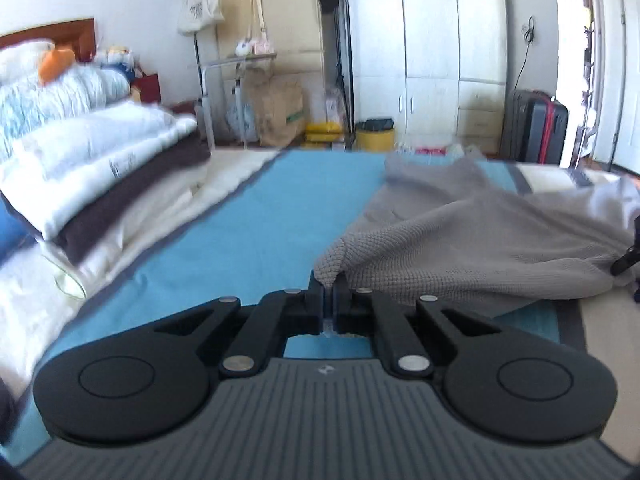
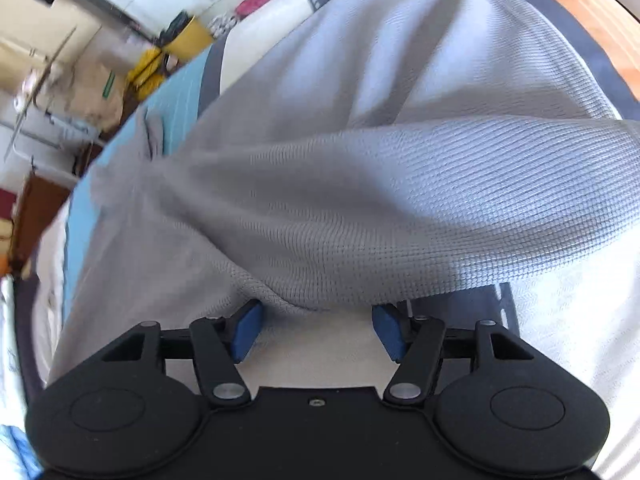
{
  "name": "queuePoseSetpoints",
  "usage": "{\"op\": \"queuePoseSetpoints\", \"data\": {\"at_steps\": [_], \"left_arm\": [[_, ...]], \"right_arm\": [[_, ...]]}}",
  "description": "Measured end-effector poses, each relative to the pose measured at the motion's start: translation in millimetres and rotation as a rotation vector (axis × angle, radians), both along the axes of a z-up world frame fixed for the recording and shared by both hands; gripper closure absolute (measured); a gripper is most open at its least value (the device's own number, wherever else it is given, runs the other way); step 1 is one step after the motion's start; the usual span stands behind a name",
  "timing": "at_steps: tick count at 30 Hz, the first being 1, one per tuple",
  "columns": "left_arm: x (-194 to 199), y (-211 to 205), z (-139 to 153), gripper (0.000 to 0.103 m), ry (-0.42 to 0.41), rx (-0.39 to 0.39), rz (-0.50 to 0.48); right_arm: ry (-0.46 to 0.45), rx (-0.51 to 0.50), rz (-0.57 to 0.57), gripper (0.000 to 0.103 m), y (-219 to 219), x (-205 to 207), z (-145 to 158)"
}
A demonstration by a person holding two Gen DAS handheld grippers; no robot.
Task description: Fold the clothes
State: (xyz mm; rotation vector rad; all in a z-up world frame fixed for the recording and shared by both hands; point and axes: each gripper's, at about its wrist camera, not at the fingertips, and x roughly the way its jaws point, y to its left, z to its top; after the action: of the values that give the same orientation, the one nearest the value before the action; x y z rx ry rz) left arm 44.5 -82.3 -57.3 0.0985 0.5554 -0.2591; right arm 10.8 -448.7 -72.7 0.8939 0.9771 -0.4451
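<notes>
A grey knitted garment lies spread across the right side of the bed's blue sheet. My left gripper is shut on a corner of it, and that corner bunches up just past the closed black fingers. In the right wrist view the same garment fills most of the frame, and a rounded fold of it hangs over the fingertips. My right gripper stands open. Its blue pads are well apart and do not press the cloth; pale bedding shows between them.
A stack of folded white and dark clothes sits on the bed's left side, with pillows behind it. Beyond the foot of the bed stand a yellow bin, a dark suitcase, bags and a white wardrobe.
</notes>
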Motion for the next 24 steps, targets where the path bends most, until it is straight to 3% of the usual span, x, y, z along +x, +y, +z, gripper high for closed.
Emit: {"op": "queuePoseSetpoints", "data": {"at_steps": [1, 4, 6, 8, 10, 13, 17, 20, 24], "left_arm": [[1, 1, -2, 0.099, 0.027, -0.007, 0.009], [16, -3, -42, 0.093, 0.228, 0.061, -0.006], [19, 6, -53, 0.089, 0.271, 0.006, 0.005], [21, 8, -45, 0.071, 0.267, 0.007, 0.033], [27, 8, -35, 0.066, 0.249, 0.0, 0.048], [23, 24, -15, 0.066, 0.253, -0.094, 0.039], [14, 35, 4, 0.066, 0.176, -0.063, 0.088], [11, 35, 18, 0.065, 0.149, -0.086, 0.088], [11, 10, 18, 0.062, 0.203, -0.139, -0.025]], "right_arm": [[0.005, -0.043, -0.006, 0.037, 1, 0, 5], [0.049, -0.143, -0.035, 0.037, 0, -3, 16], [0.037, -0.151, -0.074, 0.037, -7, -15, 24], [-0.034, -0.13, -0.122, 0.037, -18, -31, 36], [-0.087, -0.106, -0.161, 0.037, -36, -49, 48], [-0.159, -0.126, -0.068, 0.033, -62, -67, 68], [-0.111, -0.307, 0.104, 0.032, -88, -92, 82], [-0.105, -0.37, 0.182, 0.032, -100, -119, 76], [-0.178, -0.353, 0.185, 0.032, -121, -143, 53]]}}
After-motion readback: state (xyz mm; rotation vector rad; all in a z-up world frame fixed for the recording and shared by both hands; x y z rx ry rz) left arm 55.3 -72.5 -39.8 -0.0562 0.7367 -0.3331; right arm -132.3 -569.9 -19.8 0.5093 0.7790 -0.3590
